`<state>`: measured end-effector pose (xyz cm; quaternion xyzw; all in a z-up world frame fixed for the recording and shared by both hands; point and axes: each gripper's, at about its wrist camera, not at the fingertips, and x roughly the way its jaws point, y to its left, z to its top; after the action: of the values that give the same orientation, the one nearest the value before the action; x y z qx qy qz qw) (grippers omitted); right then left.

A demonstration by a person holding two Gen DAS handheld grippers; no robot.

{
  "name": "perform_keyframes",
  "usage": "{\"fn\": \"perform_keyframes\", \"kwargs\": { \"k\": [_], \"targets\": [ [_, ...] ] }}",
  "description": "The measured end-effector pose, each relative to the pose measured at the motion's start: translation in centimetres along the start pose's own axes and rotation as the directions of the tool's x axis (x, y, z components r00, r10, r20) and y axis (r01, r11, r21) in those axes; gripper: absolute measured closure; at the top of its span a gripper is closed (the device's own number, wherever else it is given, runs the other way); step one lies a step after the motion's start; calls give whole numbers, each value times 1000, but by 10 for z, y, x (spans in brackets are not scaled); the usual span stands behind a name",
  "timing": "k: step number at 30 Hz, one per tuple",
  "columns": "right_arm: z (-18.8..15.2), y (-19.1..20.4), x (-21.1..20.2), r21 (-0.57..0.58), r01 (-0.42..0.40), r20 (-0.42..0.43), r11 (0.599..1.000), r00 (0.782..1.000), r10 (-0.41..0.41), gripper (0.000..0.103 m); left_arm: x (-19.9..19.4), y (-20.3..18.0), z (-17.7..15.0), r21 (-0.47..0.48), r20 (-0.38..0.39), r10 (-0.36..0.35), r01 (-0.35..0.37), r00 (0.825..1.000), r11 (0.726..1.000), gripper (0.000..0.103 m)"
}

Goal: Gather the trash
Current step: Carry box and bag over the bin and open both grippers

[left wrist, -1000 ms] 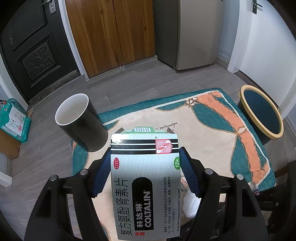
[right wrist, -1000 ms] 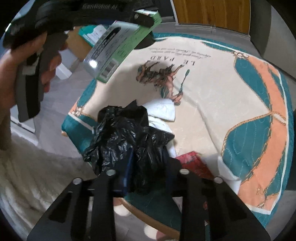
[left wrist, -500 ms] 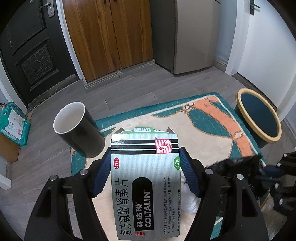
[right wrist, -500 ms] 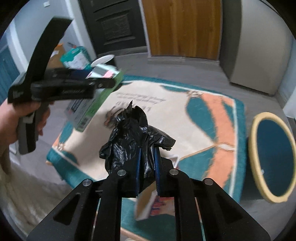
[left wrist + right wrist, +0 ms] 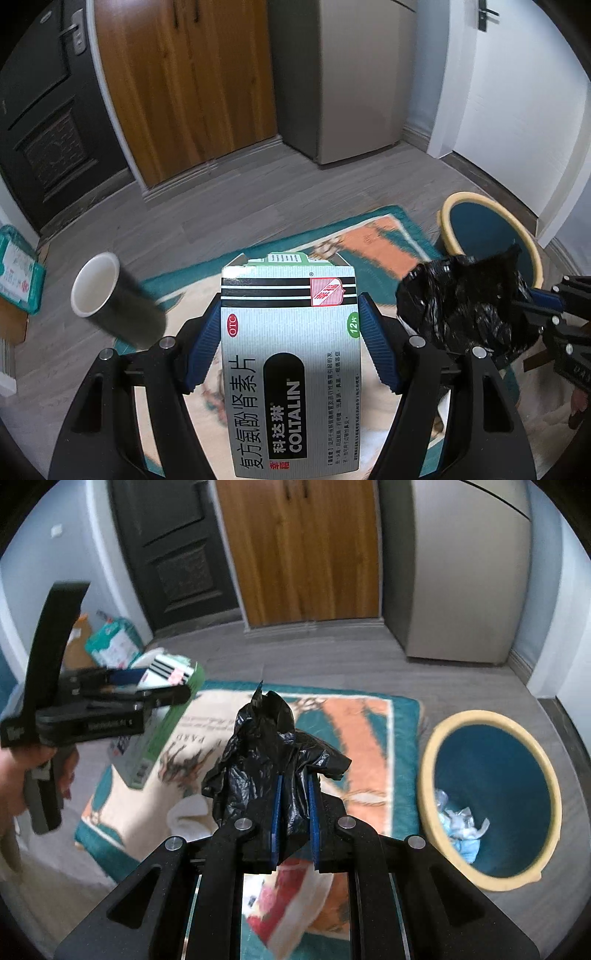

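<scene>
Now both grippers are up off the table with trash in them. The right gripper (image 5: 293,818) is clenched on a crumpled black plastic bag (image 5: 271,749), its blue pads pinching the lower folds while the rest of the bag billows above them. A second ago that bag sat low against the patterned tablecloth (image 5: 365,731); half a second ago it was already lifted, and it has since swung toward the right, so the yellow-rimmed trash bin (image 5: 428,760) on the floor now sits close beside it in the right wrist view. Some crumpled tissue already lies at the bottom of the bin.

The left gripper (image 5: 290,339) stays clamped on a medicine box (image 5: 291,373), silver with black stripes and a green end flap, held upright between its blue pads. Its grip looks the same as in the earlier pictures, but the gripper has risen, since more of the floor and doors show behind it. A black mug (image 5: 110,302) stands on the table to the left of the box.

Judging from this, the bag is on its way to the bin and looks likely to be dropped first, with the box after. A white tissue (image 5: 188,812) and a red-and-white packet (image 5: 288,901) remain on the cloth, still to be collected.
</scene>
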<state>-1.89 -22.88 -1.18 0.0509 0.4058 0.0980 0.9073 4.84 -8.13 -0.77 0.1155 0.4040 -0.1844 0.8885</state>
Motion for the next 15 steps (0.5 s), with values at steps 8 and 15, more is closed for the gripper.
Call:
{"fn": "perform_keyframes", "kwargs": {
  "k": [8, 15],
  "targets": [
    [4, -67, -14, 170, 5, 42, 985, 999, -12, 89, 19, -57, 24, 47, -5, -49, 50, 999, 998, 33],
    [-3, -133, -24, 285, 105, 42, 953, 992, -122, 89, 40, -113, 41, 94, -18, -104, 105, 994, 990, 33]
  ]
}}
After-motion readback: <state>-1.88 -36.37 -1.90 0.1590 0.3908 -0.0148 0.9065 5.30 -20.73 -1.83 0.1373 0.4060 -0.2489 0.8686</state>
